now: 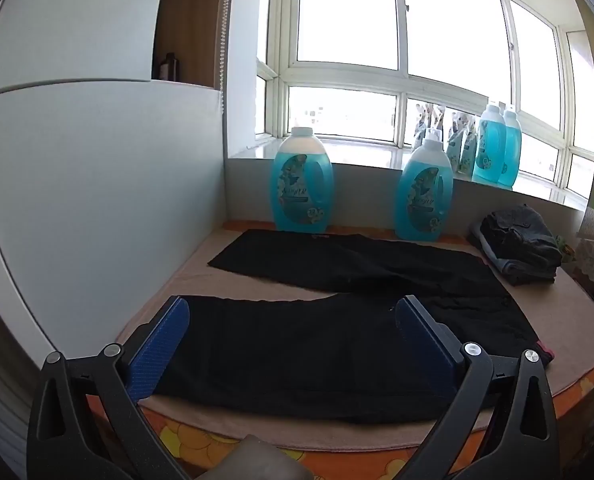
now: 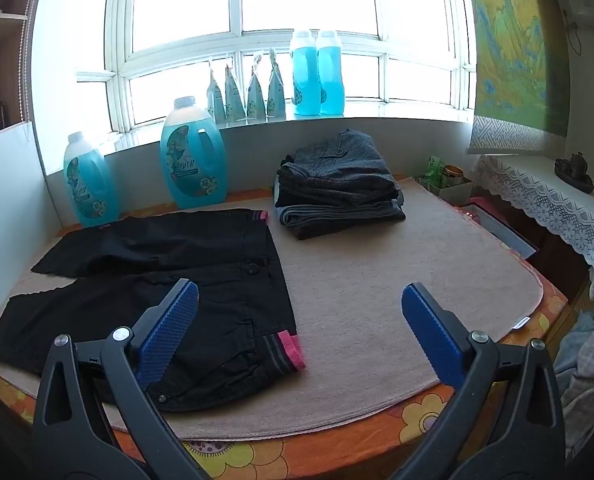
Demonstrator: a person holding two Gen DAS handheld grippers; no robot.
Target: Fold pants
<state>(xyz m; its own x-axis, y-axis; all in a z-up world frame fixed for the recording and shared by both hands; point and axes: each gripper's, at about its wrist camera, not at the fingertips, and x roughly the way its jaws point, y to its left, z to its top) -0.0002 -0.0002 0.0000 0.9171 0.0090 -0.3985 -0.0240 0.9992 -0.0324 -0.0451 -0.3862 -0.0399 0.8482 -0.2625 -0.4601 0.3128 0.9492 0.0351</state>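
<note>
So I've got the black pants (image 2: 165, 280) spread flat on the beige mat (image 2: 397, 264) on my table, legs pointing left. Left gripper (image 1: 293, 328) hangs over the near leg, right gripper (image 2: 301, 312) by the pink waistband (image 2: 291, 350), both sets of fingers wide apart, holding nothing.

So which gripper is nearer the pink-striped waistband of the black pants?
Right. The right gripper hovers open beside the waistband, its left finger over the pants' hip. The left gripper is open over the leg end of the black pants.
</note>
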